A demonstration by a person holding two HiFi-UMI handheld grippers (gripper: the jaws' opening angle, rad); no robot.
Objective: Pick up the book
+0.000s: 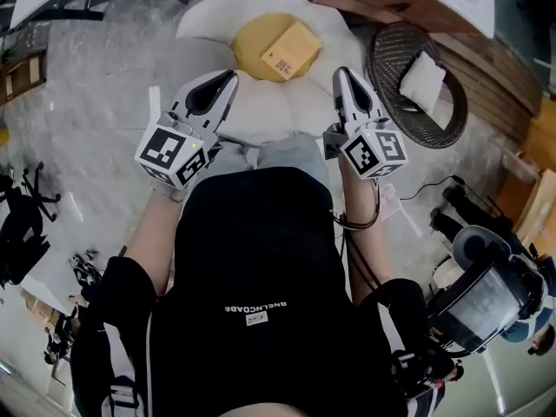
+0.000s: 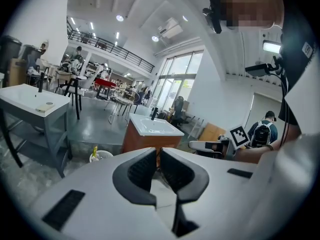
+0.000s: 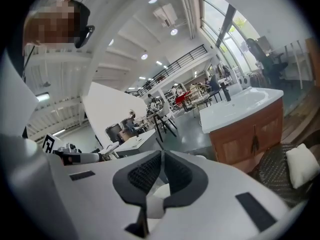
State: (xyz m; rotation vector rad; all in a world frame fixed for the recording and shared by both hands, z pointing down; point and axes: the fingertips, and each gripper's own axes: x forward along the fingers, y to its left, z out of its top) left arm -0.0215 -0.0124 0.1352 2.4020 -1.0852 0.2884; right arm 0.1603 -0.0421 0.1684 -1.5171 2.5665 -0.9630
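In the head view a tan book (image 1: 290, 50) with a barcode label lies on the yellow centre (image 1: 250, 42) of a white flower-shaped cushion (image 1: 201, 26) on the floor. My left gripper (image 1: 228, 77) hovers over the cushion's near left part, short of the book, jaws together and empty. My right gripper (image 1: 344, 74) hangs over the cushion's near right edge, level with the left one, also shut with nothing held. Both gripper views look out across the room over closed jaws, left gripper (image 2: 158, 151) and right gripper (image 3: 162, 154); the book is not in either.
A dark wicker basket (image 1: 390, 49) holding a white pillow (image 1: 423, 78) sits right of the cushion. A wooden cabinet with a white sink top (image 2: 150, 131) stands behind it, also the cabinet (image 3: 250, 134). A grey table (image 2: 30, 101) stands left. Gear and cables lie at the person's sides.
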